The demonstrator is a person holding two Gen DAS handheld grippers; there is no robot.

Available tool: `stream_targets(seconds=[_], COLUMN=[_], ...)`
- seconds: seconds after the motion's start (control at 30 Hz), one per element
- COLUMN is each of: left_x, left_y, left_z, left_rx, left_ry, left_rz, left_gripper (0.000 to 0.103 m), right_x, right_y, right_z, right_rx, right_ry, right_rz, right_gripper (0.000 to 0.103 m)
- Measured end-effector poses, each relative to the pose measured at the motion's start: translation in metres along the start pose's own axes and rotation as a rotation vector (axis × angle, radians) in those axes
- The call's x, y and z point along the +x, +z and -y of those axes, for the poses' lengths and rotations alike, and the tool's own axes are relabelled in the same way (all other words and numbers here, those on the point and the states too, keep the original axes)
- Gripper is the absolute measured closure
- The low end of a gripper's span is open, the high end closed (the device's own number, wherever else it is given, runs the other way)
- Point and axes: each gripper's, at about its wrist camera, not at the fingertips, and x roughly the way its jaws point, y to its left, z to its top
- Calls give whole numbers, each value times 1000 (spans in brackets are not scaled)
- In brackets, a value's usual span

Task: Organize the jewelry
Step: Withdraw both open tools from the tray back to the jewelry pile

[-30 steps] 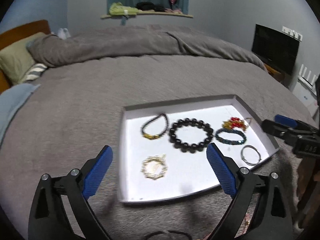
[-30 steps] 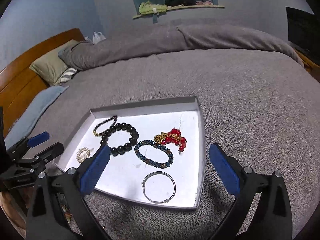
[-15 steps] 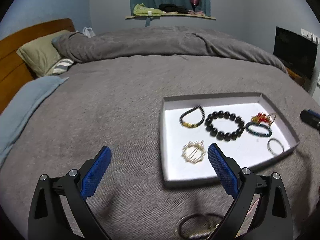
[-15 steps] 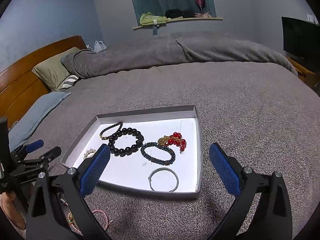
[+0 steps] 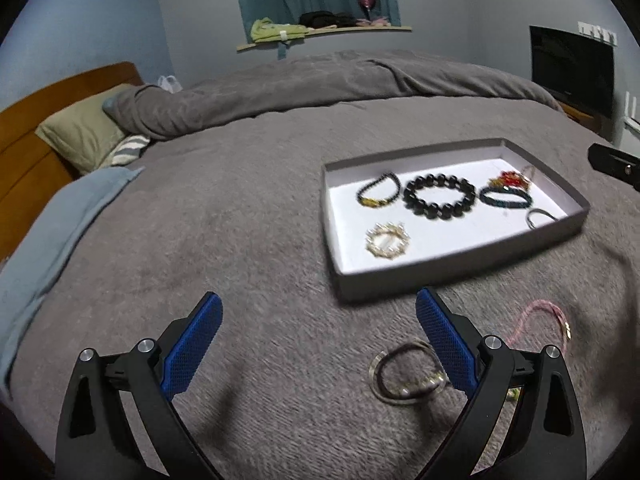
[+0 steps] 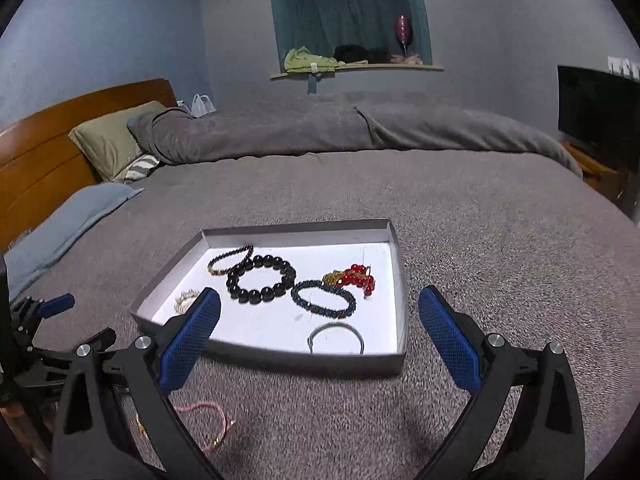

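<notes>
A shallow grey tray [image 5: 448,270] [image 6: 280,354] with a white floor lies on the bed. In it are a large black bead bracelet [image 5: 439,195] [image 6: 261,278], a thin dark bracelet with a gold charm [image 5: 378,194], a teal bracelet [image 5: 506,197] [image 6: 323,298], a red and gold piece [image 6: 354,276], a silver ring bangle [image 6: 335,338] and a pearl circle [image 5: 387,239]. Outside the tray lie dark and clear bangles [image 5: 406,376] and a pink cord bracelet [image 5: 540,318] [image 6: 204,420]. My left gripper [image 5: 318,336] is open above the blanket, nearer than the tray. My right gripper [image 6: 319,334] is open before the tray.
The grey blanket [image 5: 240,220] covers the whole bed. A wooden headboard [image 6: 36,168] and pillows [image 6: 108,140] are at the left, a dark screen [image 5: 572,68] at the right, and a window shelf [image 6: 356,66] with clothes at the back.
Both grippers have pulled back from the tray and stayed open. The left view swung left, so the tray now sits to its right and the loose bangles and pink cord have come into view.
</notes>
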Motion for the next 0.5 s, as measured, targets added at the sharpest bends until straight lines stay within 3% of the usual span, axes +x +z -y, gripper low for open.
stream_targets(seconds=[0.17, 0.5], left_x=[1, -9], left_y=[-8, -17], left_z=[10, 19], left_rx=[11, 14], left_ry=[-24, -95], left_rz=[10, 61], left_gripper=[6, 6], right_x=[-11, -27], right_y=[-22, -44], right_z=[-9, -16], right_rx=[-66, -103], right_ry=[-29, 4], right_rz=[18, 59], right_gripper=[5, 5])
